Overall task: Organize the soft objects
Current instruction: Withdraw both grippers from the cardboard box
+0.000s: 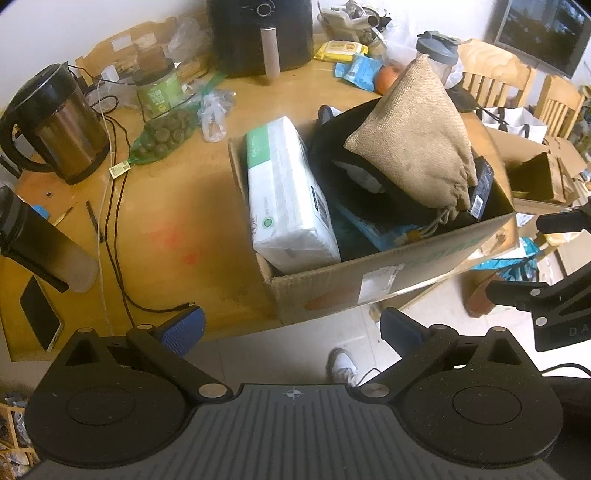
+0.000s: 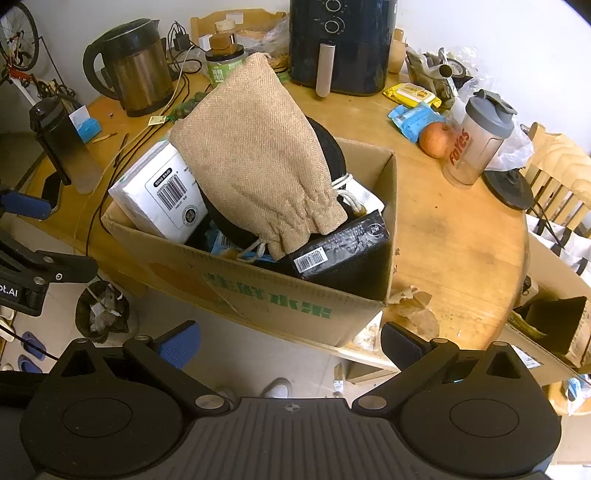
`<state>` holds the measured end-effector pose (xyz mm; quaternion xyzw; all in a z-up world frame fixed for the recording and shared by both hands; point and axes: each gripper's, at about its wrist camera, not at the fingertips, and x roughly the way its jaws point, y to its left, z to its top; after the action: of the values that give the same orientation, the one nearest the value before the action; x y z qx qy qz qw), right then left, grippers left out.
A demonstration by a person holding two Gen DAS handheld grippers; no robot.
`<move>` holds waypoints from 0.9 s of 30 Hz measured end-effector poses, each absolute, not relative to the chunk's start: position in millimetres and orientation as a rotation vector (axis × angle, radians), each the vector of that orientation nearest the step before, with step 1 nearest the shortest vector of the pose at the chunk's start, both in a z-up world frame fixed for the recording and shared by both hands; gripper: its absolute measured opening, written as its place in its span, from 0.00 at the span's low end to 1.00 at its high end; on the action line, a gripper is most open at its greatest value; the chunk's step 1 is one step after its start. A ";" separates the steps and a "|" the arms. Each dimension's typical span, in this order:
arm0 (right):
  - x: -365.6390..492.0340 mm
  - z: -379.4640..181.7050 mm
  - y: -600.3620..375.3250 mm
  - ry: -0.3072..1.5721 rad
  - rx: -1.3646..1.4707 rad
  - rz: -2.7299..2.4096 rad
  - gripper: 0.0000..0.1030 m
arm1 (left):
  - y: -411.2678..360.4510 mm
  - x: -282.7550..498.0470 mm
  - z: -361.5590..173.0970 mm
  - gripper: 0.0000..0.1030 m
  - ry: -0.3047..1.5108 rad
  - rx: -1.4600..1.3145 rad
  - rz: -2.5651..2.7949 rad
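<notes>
A cardboard box (image 1: pixel 388 273) (image 2: pixel 258 295) sits at the near edge of a round wooden table (image 1: pixel 173 229) (image 2: pixel 454 236). In it a tan burlap drawstring bag (image 1: pixel 417 136) (image 2: pixel 255 147) leans on a black soft item (image 1: pixel 332 155) (image 2: pixel 332 147). A white tissue pack (image 1: pixel 288 195) (image 2: pixel 162 195) stands at the box's left side, and a black packet (image 2: pixel 340 247) lies at its right. My left gripper (image 1: pixel 291 328) is open and empty, off the table's edge in front of the box. My right gripper (image 2: pixel 291 341) is open and empty, just in front of the box.
On the table stand a kettle (image 1: pixel 55 122) (image 2: pixel 136 66), an air fryer (image 1: pixel 262 33) (image 2: pixel 343 44), a green jar (image 1: pixel 159 88), a shaker bottle (image 2: pixel 480 136), an apple (image 2: pixel 436 140) and a phone (image 1: pixel 38 314). Cables (image 1: pixel 114 206) trail across it. Wooden chairs (image 1: pixel 495 81) and another box (image 2: pixel 554 325) stand to the right.
</notes>
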<state>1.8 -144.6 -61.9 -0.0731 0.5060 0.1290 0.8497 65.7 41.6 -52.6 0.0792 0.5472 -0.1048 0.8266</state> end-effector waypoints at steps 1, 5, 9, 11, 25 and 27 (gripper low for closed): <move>2.2 -61.7 -144.3 1.065 -0.155 0.273 1.00 | 42.1 65.9 -52.4 1.00 1.162 0.166 -0.221; 2.3 -61.5 -143.7 1.065 -0.160 0.277 1.00 | 42.8 65.7 -51.1 1.00 1.155 0.164 -0.223; 2.7 -61.3 -142.7 1.065 -0.161 0.278 1.00 | 43.2 66.0 -49.8 1.00 1.145 0.170 -0.219; 2.7 -61.3 -142.9 1.064 -0.160 0.278 1.00 | 44.2 66.4 -49.8 1.00 1.145 0.167 -0.216; 1.3 -61.3 -137.7 1.067 -0.166 0.286 1.00 | 48.9 66.7 -53.0 1.00 1.161 0.143 -0.233; 1.2 -61.1 -138.5 1.065 -0.163 0.285 1.00 | 49.3 67.2 -53.0 1.00 1.161 0.146 -0.233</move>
<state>1.2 -138.5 -61.1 -0.0772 0.5056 0.1350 0.8486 67.2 49.3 -53.0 0.0686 0.5466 -0.1098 0.8273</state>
